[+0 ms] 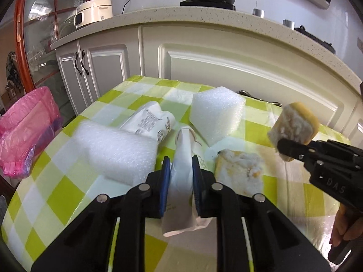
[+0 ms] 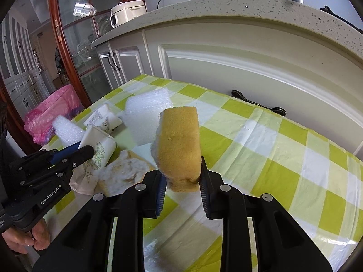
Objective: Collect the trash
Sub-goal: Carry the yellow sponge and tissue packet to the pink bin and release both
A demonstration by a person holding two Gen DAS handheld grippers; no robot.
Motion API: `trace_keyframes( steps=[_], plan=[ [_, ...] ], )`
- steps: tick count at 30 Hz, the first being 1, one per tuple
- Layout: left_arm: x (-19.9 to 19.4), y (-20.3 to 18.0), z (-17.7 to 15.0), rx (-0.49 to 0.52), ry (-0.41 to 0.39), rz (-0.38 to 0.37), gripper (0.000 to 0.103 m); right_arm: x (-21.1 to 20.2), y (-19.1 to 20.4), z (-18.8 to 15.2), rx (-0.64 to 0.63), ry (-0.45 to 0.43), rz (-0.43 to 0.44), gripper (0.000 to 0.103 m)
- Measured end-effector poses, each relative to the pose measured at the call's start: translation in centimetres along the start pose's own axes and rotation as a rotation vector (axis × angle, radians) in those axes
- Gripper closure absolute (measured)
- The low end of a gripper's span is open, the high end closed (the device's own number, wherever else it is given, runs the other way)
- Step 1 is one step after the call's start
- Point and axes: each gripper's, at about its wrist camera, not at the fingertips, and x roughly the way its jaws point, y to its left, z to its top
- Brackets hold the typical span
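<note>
Pinched between the pressed-together jaws of the left tool (image 1: 181, 170) is a flattened paper cup (image 1: 182, 158), its end resting on the checked counter (image 1: 68, 192), while the right tool (image 2: 181, 176) clamps a yellow sponge (image 2: 179, 145) lifted clear of the cloth. Left on the counter are a second worn sponge (image 1: 240, 170) just beside the cup, two white foam pieces (image 1: 118, 151) and another paper cup (image 1: 149, 122) toward the far left corner. Nothing I can make out lies in the pink-lined bin (image 1: 25, 129) off the left edge, so collection looks barely begun.
</note>
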Motion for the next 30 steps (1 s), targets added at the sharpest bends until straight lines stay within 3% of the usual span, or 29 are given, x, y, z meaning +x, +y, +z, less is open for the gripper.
trace_keyframes(
  steps=[14, 24, 30],
  plan=[
    [-8.3, 2.9, -1.9, -0.014, -0.084, -0.036, 0.085, -5.1, 6.1, -1.4, -0.081, -0.033, -0.019, 0.077],
    [-14.2, 6.9, -3.8, -0.021, -0.131, -0.058, 0.085, -8.6, 13.6, -2.3, -0.186, -0.074, -0.018, 0.077],
    [-17.4, 10.3, -4.7, -0.044, -0.167, -0.033, 0.085, -9.8, 18.4, -2.3, -0.237, -0.095, 0.015, 0.077]
  ],
)
